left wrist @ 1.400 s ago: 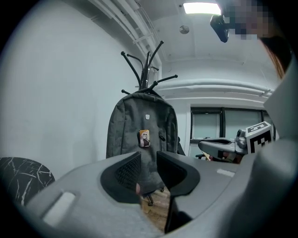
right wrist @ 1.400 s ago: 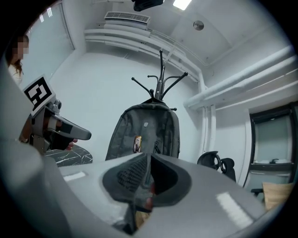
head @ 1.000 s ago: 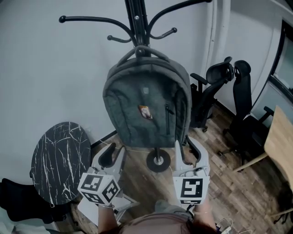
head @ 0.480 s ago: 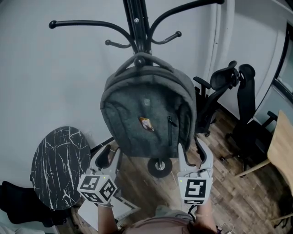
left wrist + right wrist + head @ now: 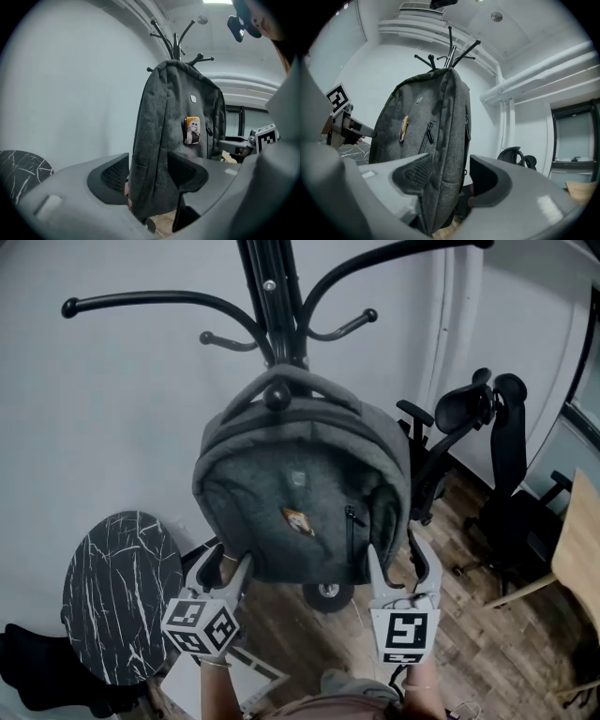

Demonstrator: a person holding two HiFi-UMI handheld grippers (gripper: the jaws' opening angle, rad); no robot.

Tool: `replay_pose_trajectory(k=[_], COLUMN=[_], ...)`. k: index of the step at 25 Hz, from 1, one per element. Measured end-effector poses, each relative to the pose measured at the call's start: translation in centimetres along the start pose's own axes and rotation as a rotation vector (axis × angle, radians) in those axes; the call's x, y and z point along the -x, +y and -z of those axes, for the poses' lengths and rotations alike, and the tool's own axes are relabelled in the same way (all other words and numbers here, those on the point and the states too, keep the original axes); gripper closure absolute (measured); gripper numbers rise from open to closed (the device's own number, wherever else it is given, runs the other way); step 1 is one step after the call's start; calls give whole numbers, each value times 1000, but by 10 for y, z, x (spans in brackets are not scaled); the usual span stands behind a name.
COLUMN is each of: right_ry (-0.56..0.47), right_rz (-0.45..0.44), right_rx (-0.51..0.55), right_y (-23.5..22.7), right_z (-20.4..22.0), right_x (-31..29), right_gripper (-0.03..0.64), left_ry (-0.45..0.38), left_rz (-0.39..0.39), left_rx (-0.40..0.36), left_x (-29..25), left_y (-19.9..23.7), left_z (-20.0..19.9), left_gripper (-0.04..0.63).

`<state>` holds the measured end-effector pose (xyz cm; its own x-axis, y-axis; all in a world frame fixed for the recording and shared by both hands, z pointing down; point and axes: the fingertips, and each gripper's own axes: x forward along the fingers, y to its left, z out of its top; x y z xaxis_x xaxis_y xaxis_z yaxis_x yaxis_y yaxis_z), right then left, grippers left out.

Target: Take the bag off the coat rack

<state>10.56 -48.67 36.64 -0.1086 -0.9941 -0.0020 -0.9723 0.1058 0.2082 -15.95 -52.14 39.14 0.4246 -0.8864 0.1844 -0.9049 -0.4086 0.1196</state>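
A grey backpack (image 5: pixel 300 493) hangs by its top handle from a hook of the black coat rack (image 5: pixel 272 296). A small picture badge (image 5: pixel 192 130) is pinned on its front. My left gripper (image 5: pixel 232 563) is at the bag's lower left corner, jaws opening, with that corner (image 5: pixel 150 187) between them. My right gripper (image 5: pixel 394 561) is at the lower right corner, jaws also opening. The bag's side edge (image 5: pixel 445 187) stands between them, with a gap showing to the right jaw. Neither gripper visibly squeezes the bag.
A round black marble-topped table (image 5: pixel 122 592) stands at the lower left by the wall. Two black office chairs (image 5: pixel 469 427) are at the right, and a light wooden table edge (image 5: pixel 581 549) beyond them. The rack's round base (image 5: pixel 328 594) sits under the bag.
Both grippers have moved up and forward to the bag's bottom corners, and their jaws have spread wider. The bag looks closer and larger in the head view.
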Motion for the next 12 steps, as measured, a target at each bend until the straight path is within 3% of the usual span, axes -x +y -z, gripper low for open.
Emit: replay_pose_trajectory(k=[12], right_ry=[36], right_rz=[-52], right_rx=[-20], right_y=[1], right_z=[18], right_x=[-24], right_gripper=[368], left_ry=[15], left_rz=[-27], left_rx=[-66], left_x=[-33], left_y=[3], left_z=[8], left_gripper=[342])
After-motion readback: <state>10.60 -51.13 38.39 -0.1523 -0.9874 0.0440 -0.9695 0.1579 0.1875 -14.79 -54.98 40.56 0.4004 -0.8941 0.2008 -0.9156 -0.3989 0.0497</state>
